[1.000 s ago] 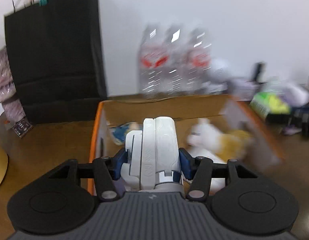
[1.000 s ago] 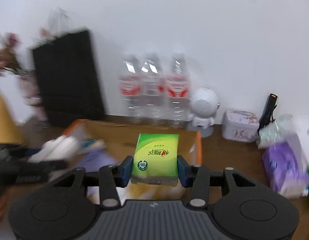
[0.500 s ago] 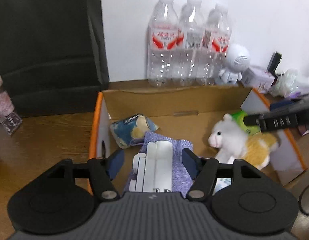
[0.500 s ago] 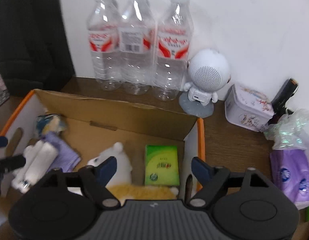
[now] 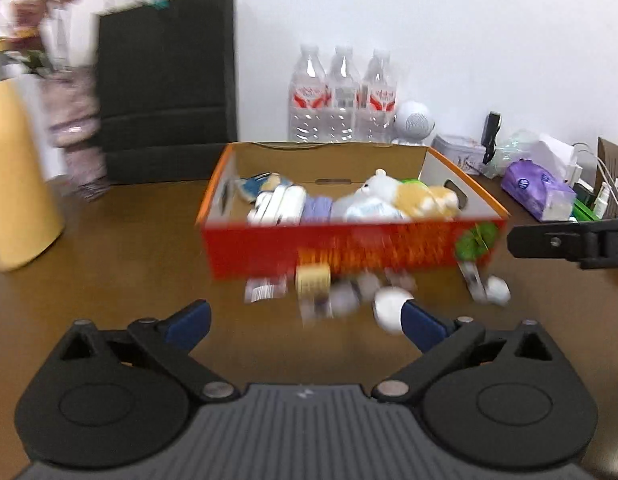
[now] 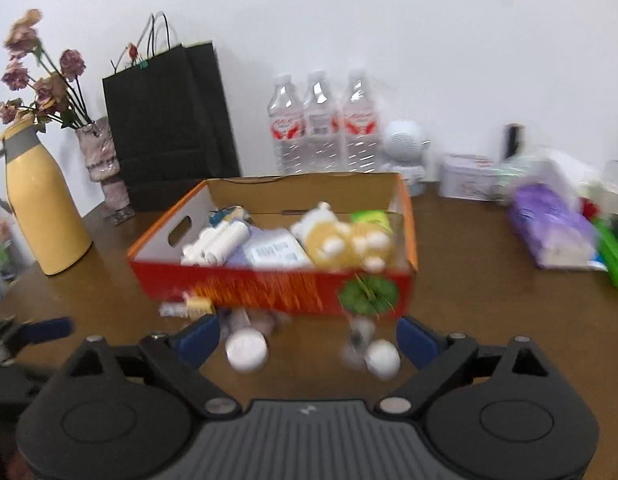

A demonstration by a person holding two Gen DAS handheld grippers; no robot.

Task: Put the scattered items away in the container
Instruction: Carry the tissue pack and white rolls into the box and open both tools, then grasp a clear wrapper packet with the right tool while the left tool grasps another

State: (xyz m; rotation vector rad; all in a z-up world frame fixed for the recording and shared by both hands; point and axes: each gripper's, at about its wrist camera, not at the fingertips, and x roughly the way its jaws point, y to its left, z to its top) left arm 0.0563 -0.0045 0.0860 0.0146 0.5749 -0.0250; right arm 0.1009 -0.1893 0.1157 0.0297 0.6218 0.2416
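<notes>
The left tongs point(image 5: 305, 322) are hanging wide open, holding nothing. The right tongs point(image 6: 309, 338) are gaping open and empty too. Just past them, small blurry things are lying on the brown wooden surface point(image 6: 469, 280); two look like round white caps point(image 6: 246, 349). Behind these, the red cardboard box point(image 6: 269, 286) is sitting on the surface. A soft fluffy toy point(image 6: 345, 240), white tubes point(image 6: 217, 242) and a green packet point(image 6: 371, 218) are lying inside it.

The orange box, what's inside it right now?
Inside the orange box lie a plush cat, a white folded gadget, a purple cloth, a green packet and a blue packet. Anything beneath them is hidden.
</notes>
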